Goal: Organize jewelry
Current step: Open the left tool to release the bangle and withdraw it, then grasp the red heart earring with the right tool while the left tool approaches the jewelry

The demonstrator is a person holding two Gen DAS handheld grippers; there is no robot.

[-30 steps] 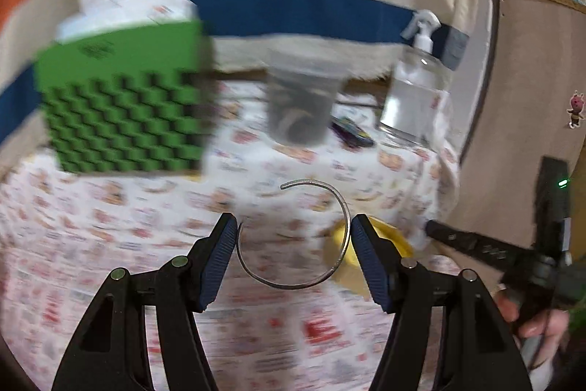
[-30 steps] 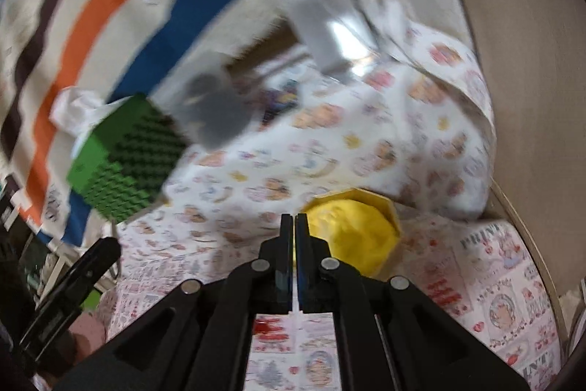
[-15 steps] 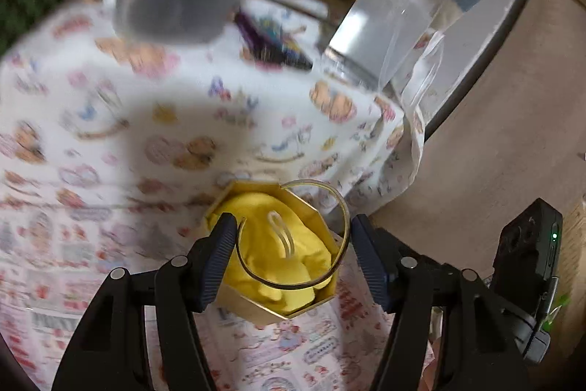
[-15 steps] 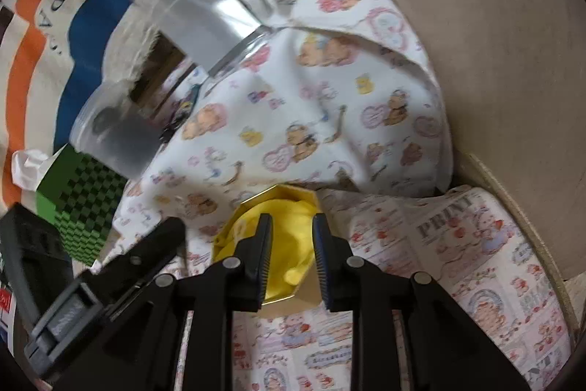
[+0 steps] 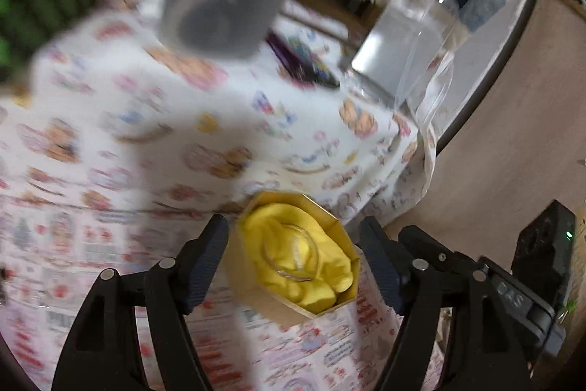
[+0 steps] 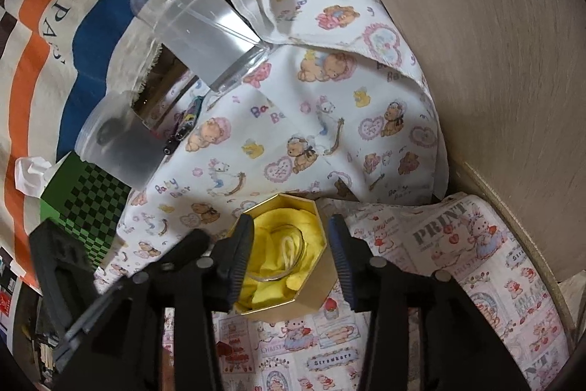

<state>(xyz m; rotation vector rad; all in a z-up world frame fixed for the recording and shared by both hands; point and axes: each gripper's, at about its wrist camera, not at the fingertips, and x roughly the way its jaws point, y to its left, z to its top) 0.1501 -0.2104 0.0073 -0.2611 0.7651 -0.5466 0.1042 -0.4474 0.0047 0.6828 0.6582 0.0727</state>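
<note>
- The thin silver wire bangle (image 5: pixel 291 255) lies released on the yellow cloth lining (image 5: pixel 307 284) inside the gold octagonal cardboard box (image 5: pixel 256 284), resting loose and touched by no pad.
- The left gripper (image 5: pixel 298 262) has just been widening its jaws; they stand apart on either side of the box, clear of its walls, grasping nothing.
- The right gripper (image 6: pixel 291 255) has also just been spreading its jaws; in its own view they flank the box (image 6: pixel 311 295), and whether the left pad touches the rim I cannot tell.
- The box sits near the tabletop's right edge, on the printed cartoon cloth (image 6: pixel 421 273).
- Toward the far edge stand a clear plastic pump bottle (image 6: pixel 197 21), a frosted plastic cup (image 6: pixel 121 145), and a green checked tissue box (image 6: pixel 88 200).
</note>
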